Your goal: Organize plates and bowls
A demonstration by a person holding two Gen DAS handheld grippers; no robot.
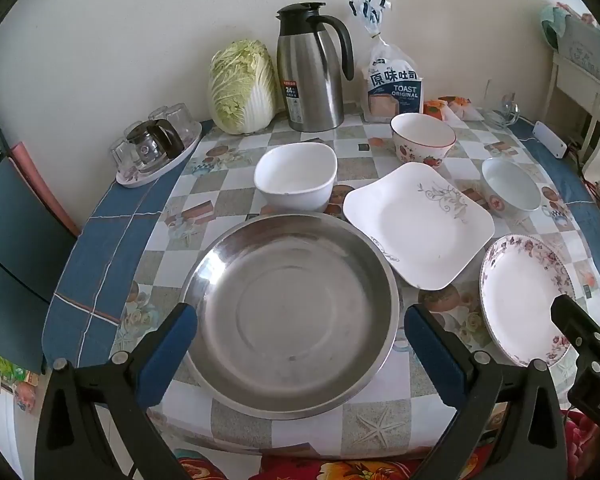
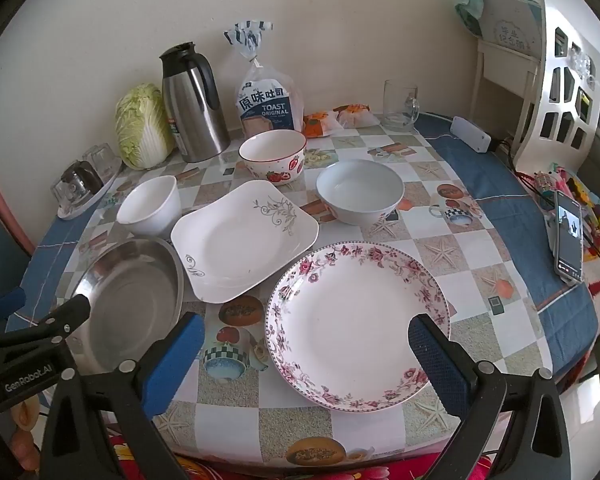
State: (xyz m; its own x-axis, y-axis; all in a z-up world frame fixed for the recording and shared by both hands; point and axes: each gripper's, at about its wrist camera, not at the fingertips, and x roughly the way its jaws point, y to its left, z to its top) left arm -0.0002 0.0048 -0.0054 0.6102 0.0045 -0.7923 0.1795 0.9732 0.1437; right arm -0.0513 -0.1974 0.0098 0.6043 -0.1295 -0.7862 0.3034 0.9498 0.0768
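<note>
Risk of clinking: floral plate (image 2: 356, 320) just right of steel pan (image 1: 290, 312), square plate (image 1: 418, 224) touching pan's rim. Left gripper (image 1: 300, 344) and right gripper (image 2: 306, 354) both spread, holding nothing. Glazed rims likely slippery under 2 pads.

Silver steel basin (image 1: 290, 312). White square plate (image 1: 418, 224) with grey vine sprig and a dark scroll. Round plate (image 2: 356, 324), white, rimmed with pink and maroon flowers. Plain white bowl (image 1: 296, 176). Pale blue bowl (image 2: 360, 192). White bowl (image 2: 274, 160), red-rimmed, with red strawberries. Tablecloth (image 2: 480, 248): white, grey and beige checks with starfish and cups, blue border. Gripper pads (image 1: 168, 356) blue on black arms.
</note>
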